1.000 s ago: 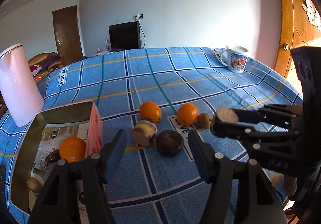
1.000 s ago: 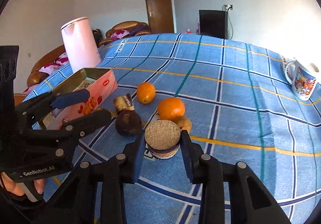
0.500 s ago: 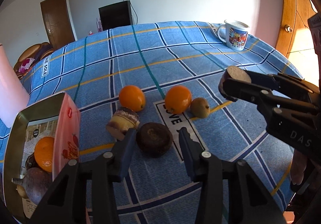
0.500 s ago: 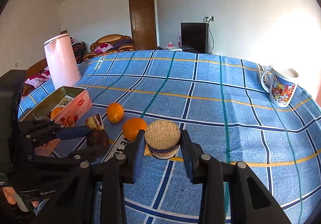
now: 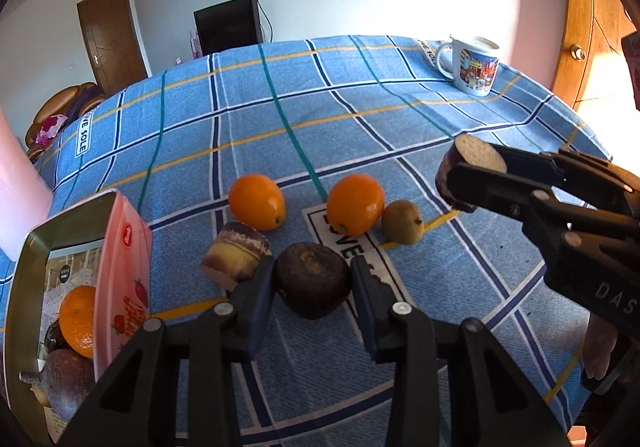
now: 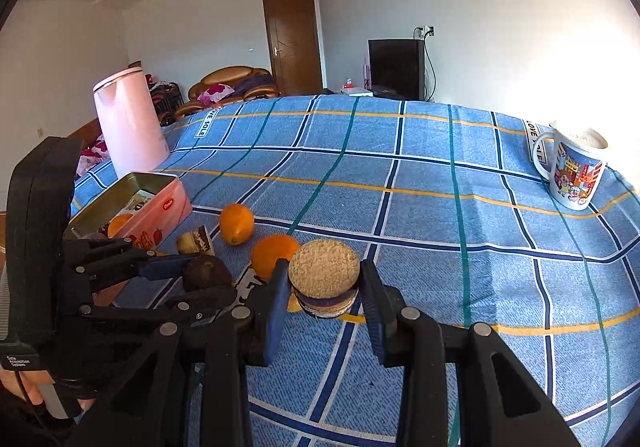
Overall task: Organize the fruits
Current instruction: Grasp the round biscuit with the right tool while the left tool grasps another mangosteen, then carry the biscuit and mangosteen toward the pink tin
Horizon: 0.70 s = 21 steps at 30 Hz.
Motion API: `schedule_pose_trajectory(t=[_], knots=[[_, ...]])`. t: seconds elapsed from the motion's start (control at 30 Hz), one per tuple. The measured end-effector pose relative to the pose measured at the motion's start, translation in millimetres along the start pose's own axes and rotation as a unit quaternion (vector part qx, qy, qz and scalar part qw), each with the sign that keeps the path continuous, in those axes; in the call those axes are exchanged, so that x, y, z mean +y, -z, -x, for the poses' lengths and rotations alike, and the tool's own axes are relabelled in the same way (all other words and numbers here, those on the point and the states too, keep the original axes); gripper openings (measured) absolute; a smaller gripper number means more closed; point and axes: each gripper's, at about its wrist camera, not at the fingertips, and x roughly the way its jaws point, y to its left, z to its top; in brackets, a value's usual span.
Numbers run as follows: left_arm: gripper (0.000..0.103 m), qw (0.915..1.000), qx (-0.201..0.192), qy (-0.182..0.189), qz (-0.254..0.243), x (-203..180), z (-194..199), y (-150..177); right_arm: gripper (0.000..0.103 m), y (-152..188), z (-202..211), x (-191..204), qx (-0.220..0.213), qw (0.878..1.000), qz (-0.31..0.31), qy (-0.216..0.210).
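Left gripper (image 5: 312,279) jaws are closing around a dark brown fruit (image 5: 311,279) lying on the blue checked tablecloth (image 5: 360,119); pad contact seemingly made. A round cut piece (image 6: 324,273) is being held clamped, raised, by right gripper (image 6: 324,287).

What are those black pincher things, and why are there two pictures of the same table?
A person holds a black claw in each hand, each with its own camera. The left claw is closing around a dark brown round fruit. The right claw grips a round, tan-topped cake slice. On the blue checked tablecloth lie two oranges, a small greenish-brown fruit, a chocolate-topped cake piece and a pink tin box holding fruit.
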Motion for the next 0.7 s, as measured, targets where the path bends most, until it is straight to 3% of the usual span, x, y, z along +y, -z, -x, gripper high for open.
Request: schedule_pose_trajectory(t=[0.33,0.7], knots=[[0.039,0.9977,-0.067,-0.011,0.001,2.2,23.7,0.9,0.036,0.8,12.0,0.9,-0.032,0.999,0.003,-0.011],[0.039,0.9932,-0.114,-0.013,0.02,9.3,38.5,3.5,0.036,2.0,24.1,3.5,-0.066,0.998,0.012,-0.02]])
